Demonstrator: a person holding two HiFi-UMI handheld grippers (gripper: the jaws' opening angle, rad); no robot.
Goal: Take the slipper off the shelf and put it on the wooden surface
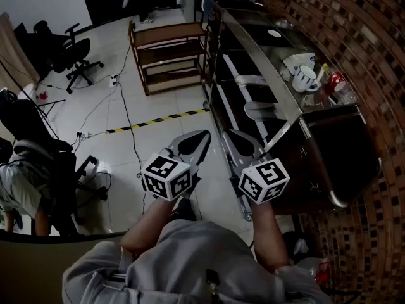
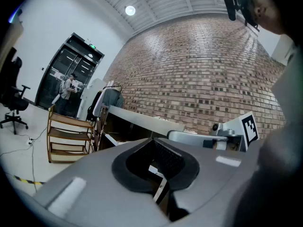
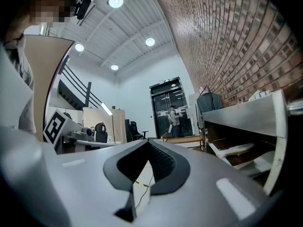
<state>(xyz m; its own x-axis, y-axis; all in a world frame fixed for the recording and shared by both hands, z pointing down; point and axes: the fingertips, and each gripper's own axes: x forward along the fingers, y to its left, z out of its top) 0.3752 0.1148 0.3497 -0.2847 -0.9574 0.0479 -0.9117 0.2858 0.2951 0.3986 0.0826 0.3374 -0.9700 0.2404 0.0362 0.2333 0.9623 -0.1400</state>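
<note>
Head view shows both tools held level and side by side at lower centre, just beside the near end of the tall dark shelf unit with a glass top [image 1: 253, 40] that runs up the right half of the frame. The grey two-jaw left gripper [image 1: 201, 137] has its tips pressed together with nothing between them, and the grey two-jaw right gripper [image 1: 233, 135] is closed and empty in the same way. That posture looks like a resting carry, with the tools kept clear of the shelf edges until a target is picked. The flat white slipper [image 1: 252, 80] lies on an inner shelf at centre right, well apart from both tools. A second pale one lies on the shelf nearer the person. In the right gripper view it shows as a pale sole [image 3: 236, 148] at the right edge, beyond the closed tips. The open brown wooden rack [image 1: 169, 43] stands at upper centre, past the far end of the shelf unit, and is probably where the slipper should go. The task appears not yet begun, and the right gripper, being closer to the shelves, looks the likelier one to reach in, once its jaws part.
</note>
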